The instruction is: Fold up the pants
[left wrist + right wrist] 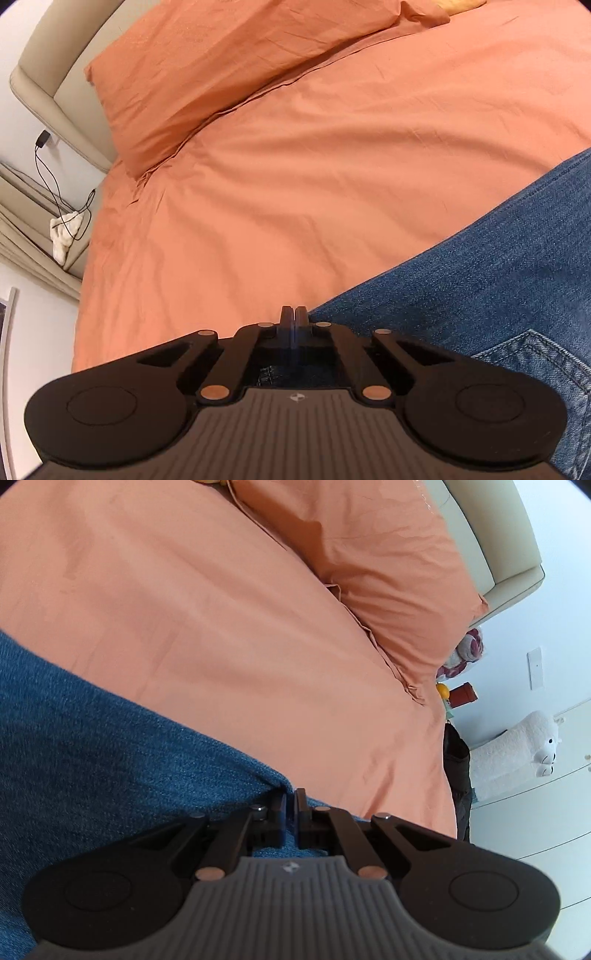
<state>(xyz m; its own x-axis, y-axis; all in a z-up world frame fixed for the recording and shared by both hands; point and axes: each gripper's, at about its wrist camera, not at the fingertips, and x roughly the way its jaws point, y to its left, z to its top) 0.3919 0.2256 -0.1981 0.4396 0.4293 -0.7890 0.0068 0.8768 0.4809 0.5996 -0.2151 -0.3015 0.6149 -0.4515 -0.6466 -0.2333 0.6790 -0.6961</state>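
Blue denim pants [480, 280] lie on an orange bedsheet [295, 166], with a back pocket showing at the lower right of the left wrist view. My left gripper [294, 317] is shut on the left edge of the pants, with denim visible under its jaws. In the right wrist view the pants [110, 746] fill the lower left. My right gripper [290, 805] is shut on the right edge of the pants, where the cloth bunches at the fingertips.
An orange pillow [229, 74] lies at the head of the bed against a beige headboard [48, 74]. A nightstand with a cable and white cloth [66, 232] stands left of the bed. A white plush animal [517, 749] and small objects sit to the right of the bed.
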